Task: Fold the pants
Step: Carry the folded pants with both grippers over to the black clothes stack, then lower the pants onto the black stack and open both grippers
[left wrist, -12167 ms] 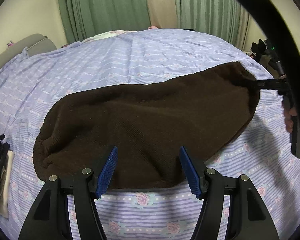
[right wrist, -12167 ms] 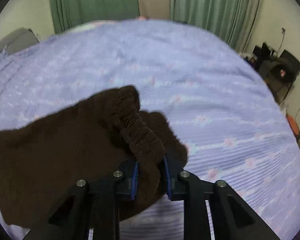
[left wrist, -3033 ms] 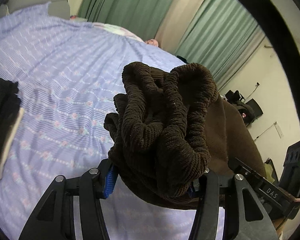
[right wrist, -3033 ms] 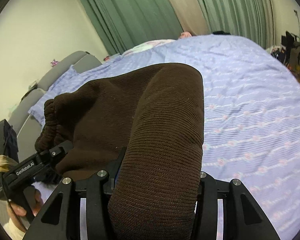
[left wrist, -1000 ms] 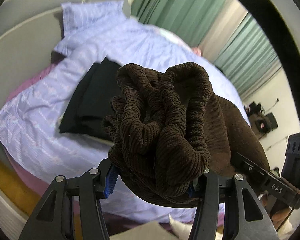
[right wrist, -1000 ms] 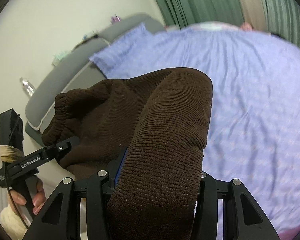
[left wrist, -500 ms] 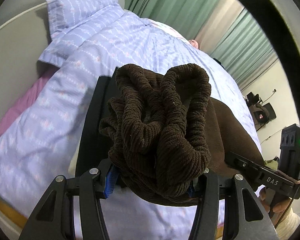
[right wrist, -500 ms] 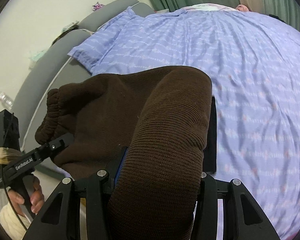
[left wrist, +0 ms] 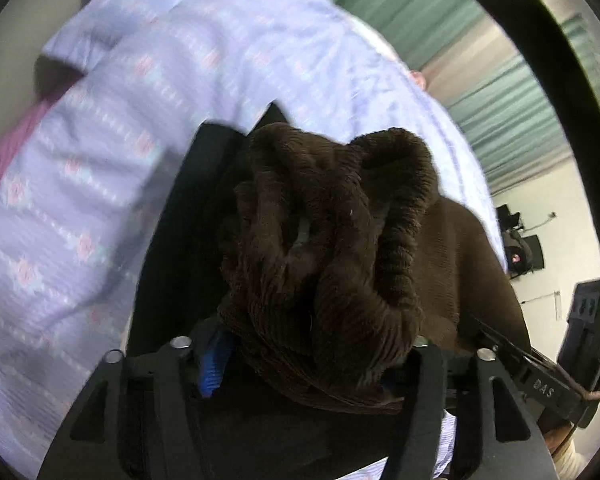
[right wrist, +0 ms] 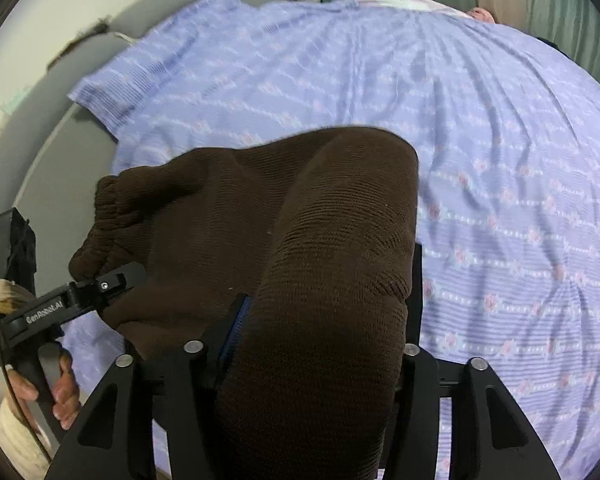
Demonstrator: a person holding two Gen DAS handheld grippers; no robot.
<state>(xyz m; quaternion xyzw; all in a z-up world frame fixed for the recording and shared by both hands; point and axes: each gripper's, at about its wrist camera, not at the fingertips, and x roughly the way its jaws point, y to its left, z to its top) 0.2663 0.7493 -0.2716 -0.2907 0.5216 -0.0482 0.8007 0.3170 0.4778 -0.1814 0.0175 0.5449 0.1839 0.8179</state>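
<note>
Two grippers clamp the folded pants [right wrist: 300, 216]: left gripper [left wrist: 300, 364] on the bunched waistband, right gripper [right wrist: 312, 344] on the fold, above what seems a dark stack [left wrist: 180, 240]. Uneven release could let the fold spill open.

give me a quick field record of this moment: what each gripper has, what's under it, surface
left gripper: shut on the gathered waistband end of the brown pants
right gripper: shut on the folded end of the same pants
pants state: folded bundle, held up between both grippers
under the pants: black folded clothes on the bed
surface: purple flowered bedsheet
background: green curtains
</note>
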